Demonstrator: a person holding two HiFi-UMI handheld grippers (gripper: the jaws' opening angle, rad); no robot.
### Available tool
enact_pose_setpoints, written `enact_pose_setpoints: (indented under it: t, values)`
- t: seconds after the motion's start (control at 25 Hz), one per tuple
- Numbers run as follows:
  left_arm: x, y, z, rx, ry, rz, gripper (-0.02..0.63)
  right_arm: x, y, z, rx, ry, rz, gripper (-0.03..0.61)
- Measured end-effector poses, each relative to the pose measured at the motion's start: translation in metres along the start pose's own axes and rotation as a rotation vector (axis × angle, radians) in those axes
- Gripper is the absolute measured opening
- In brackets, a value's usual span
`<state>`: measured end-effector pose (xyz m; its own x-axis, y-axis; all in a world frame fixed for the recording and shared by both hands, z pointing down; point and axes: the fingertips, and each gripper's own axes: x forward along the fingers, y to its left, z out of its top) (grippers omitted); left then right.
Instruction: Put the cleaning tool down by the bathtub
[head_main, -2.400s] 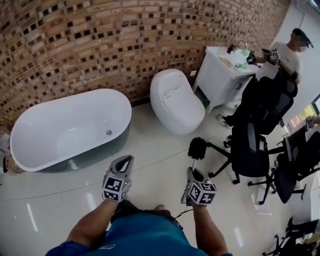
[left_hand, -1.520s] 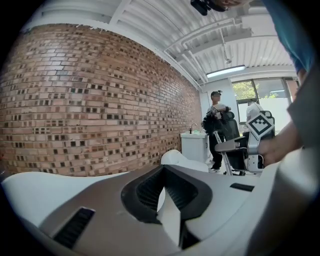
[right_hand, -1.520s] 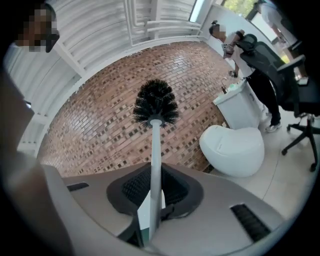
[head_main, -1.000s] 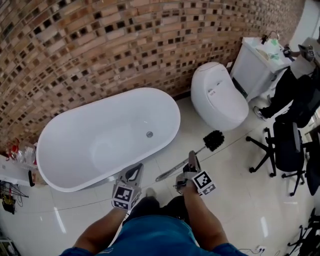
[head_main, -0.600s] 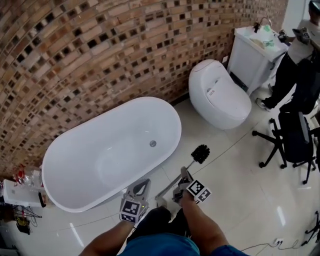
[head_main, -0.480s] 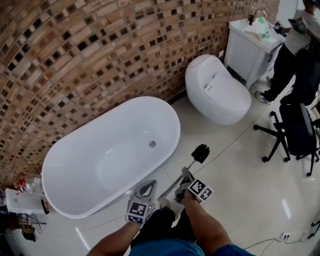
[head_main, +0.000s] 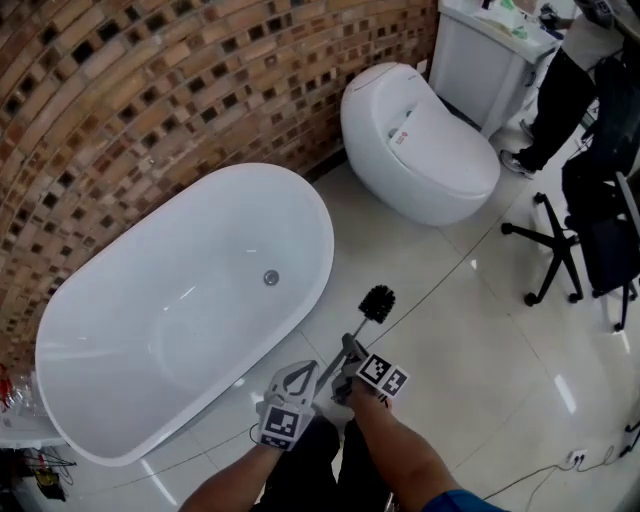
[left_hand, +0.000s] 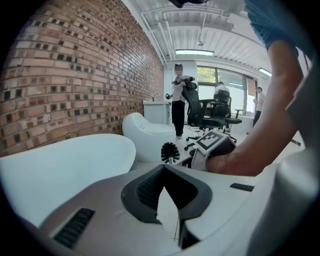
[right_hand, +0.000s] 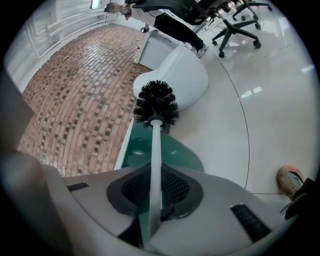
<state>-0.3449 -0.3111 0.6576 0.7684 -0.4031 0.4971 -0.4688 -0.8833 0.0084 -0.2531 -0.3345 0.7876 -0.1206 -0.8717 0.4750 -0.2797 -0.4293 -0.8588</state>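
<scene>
The cleaning tool is a toilet brush with a black bristle head (head_main: 377, 303) and a pale handle (right_hand: 154, 165). My right gripper (head_main: 347, 352) is shut on that handle, and the head sticks out ahead of it over the tiled floor. The brush points past the near end of the white bathtub (head_main: 120, 350), whose outer wall looks green (right_hand: 165, 150). In the right gripper view the gripper (right_hand: 155, 187) clamps the handle between its dark pads. My left gripper (head_main: 298, 378) hangs just left of it, shut and holding nothing (left_hand: 162, 185). It sees the brush head (left_hand: 170, 151) and the tub (left_hand: 65, 170).
A white toilet (head_main: 415, 130) stands beyond the tub against the brick wall (head_main: 150, 90), with a white cabinet (head_main: 480, 50) beside it. Black office chairs (head_main: 590, 230) and a standing person (left_hand: 179, 105) are at the right. A shoe (right_hand: 291, 180) rests on the glossy floor.
Both grippers have sunk toward the floor beside the tub's near end, the brush still gripped in the right one. The tub and toilet now look closer.
</scene>
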Motion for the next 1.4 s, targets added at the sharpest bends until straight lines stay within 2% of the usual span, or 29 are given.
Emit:
enact_pose_setpoints:
  t: [0.2,0.28,0.4,0.64,0.88,1.04,1.16,1.28,1.4]
  values:
    - [0.058,0.007,-0.073,0.059,0.02,-0.058,0.0,0.066,-0.066,-0.015,-0.002,0.027,-0.02,0.06]
    - [0.076,0.015,-0.099,0.062,0.022,-0.058,0.0,0.094,-0.091,-0.023,0.002,0.039,-0.025,0.06]
    - [0.095,0.03,-0.138,0.024,0.025,-0.041,0.0,0.134,-0.131,-0.041,0.008,0.066,-0.038,0.061]
    - [0.136,0.041,-0.227,-0.048,0.055,-0.084,0.0,0.208,-0.214,-0.065,-0.023,0.126,-0.099,0.061]
    - [0.181,0.074,-0.302,-0.094,0.079,-0.078,0.0,0.275,-0.286,-0.084,-0.052,0.211,-0.141,0.063]
    - [0.199,0.073,-0.323,-0.049,0.081,-0.126,0.0,0.31,-0.316,-0.092,-0.096,0.273,-0.169,0.064]
    - [0.209,0.07,-0.325,-0.063,0.061,-0.152,0.0,0.327,-0.332,-0.099,-0.095,0.302,-0.183,0.067]
    - [0.212,0.067,-0.324,-0.051,0.055,-0.171,0.0,0.336,-0.339,-0.116,-0.074,0.392,-0.158,0.132]
    - [0.211,0.067,-0.323,-0.025,0.061,-0.172,0.0,0.332,-0.335,-0.12,-0.068,0.453,-0.133,0.169]
